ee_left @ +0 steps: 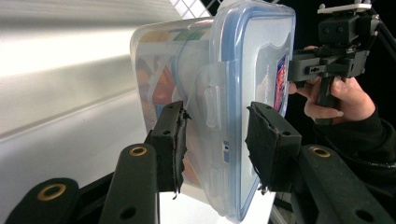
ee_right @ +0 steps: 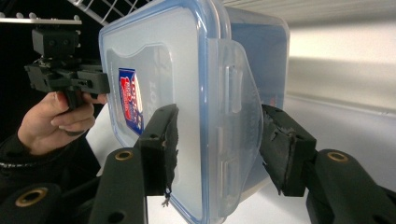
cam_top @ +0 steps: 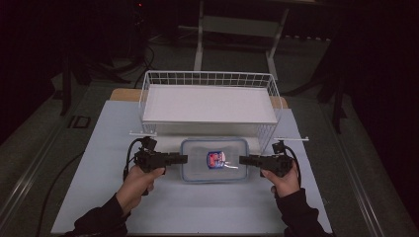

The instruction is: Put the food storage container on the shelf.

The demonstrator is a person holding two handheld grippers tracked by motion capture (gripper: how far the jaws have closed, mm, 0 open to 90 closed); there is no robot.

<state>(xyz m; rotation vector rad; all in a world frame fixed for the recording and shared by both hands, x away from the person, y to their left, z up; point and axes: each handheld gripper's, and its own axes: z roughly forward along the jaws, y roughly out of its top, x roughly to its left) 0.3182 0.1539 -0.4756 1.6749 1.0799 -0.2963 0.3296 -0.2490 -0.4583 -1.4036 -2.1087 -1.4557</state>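
The jaws of the left gripper [ee_left: 215,140] are squeezed on one short end of a clear plastic food box with a blue-edged lid [cam_top: 214,159]. One black pad [ee_left: 173,144] sits on the box's side wall and the other pad presses on top of the lid. The jaws of the right gripper [ee_right: 215,144] grip the other short end the same way, with one pad on the lid and one on the box wall.

In the high view, the left gripper [cam_top: 170,159] comes in from the left and the right gripper [cam_top: 249,160] comes in from the right. They point at each other with the box between them.

The box is long and its long side runs left to right, from one gripper to the other. Its lid faces up and it looks flat and level. A small red and blue sticker [cam_top: 215,159] sits in the middle of the lid. Through the clear wall you can see colourful things inside [ee_left: 159,79], but it is hard to tell what they are.

The box is above the pale blue-white table [cam_top: 99,148], just in front of a white wire basket [cam_top: 207,79]. The basket has a flat white bottom [cam_top: 207,103].

A hand [cam_top: 141,180] holds the left gripper and another hand [cam_top: 284,180] holds the right one. Both arms wear dark sleeves.
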